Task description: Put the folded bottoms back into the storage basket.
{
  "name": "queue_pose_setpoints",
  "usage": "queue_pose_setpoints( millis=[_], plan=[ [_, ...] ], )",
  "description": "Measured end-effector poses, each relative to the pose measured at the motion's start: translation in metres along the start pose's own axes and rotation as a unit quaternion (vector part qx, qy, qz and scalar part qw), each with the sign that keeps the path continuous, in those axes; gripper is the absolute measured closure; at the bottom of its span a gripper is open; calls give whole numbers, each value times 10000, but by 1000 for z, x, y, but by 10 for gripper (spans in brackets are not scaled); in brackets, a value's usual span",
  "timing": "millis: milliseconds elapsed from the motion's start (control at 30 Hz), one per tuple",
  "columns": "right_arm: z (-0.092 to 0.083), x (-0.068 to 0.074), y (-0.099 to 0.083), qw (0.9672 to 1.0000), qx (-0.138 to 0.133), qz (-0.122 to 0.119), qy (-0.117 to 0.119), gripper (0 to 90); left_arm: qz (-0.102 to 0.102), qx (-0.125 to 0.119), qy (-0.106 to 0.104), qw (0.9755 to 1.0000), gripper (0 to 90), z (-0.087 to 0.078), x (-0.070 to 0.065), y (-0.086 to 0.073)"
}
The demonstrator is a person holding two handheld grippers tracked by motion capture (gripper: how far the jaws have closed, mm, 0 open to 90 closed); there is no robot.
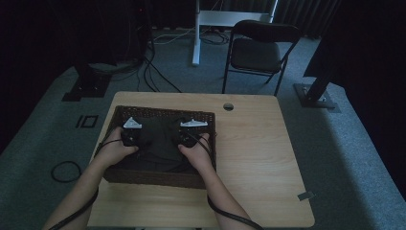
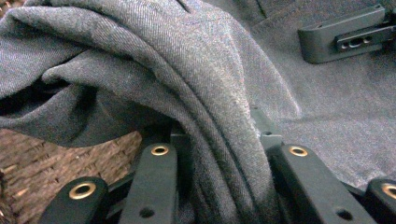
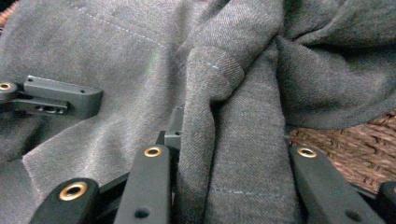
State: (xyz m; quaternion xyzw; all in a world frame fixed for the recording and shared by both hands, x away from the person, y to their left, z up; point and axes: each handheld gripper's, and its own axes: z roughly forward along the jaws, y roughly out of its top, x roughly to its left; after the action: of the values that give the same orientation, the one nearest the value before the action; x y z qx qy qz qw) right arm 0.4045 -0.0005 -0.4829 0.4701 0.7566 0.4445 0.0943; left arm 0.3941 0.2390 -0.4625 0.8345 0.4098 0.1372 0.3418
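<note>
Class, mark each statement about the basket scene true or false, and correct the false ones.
1. The grey cloth lies in a wicker basket. True.
2. The left gripper is open and holds nothing. False: it is shut on a fold of the cloth.
3. The right gripper is shut on the cloth. True.
4. The basket stands on the floor. False: it sits on the wooden table.
5. A chair stands beyond the table. True.
</note>
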Motion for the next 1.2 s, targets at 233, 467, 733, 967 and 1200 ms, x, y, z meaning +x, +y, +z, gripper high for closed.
queue_pose_setpoints(
  millis=[233, 467, 733, 967, 1200],
  plan=[
    [6, -1, -5, 9996, 244, -57, -164, 648, -87, 61, -82, 9999, 702, 9, 1, -6],
    [10, -2, -7, 9983, 497, -10, -294, 642, -232, 81, -169, 9996, 702, 15, 1, -14],
    [15, -7, -8, 9965, 754, 28, -365, 619, -456, -26, -284, 9986, 696, 19, 2, -21],
    [17, -11, -8, 9949, 862, 10, -524, 473, -482, 8, -165, 9987, 671, 22, 0, -23],
    [19, -18, -10, 9929, 894, -402, -672, 231, -634, 65, 21, 9980, 539, 21, 3, -26]
  ],
)
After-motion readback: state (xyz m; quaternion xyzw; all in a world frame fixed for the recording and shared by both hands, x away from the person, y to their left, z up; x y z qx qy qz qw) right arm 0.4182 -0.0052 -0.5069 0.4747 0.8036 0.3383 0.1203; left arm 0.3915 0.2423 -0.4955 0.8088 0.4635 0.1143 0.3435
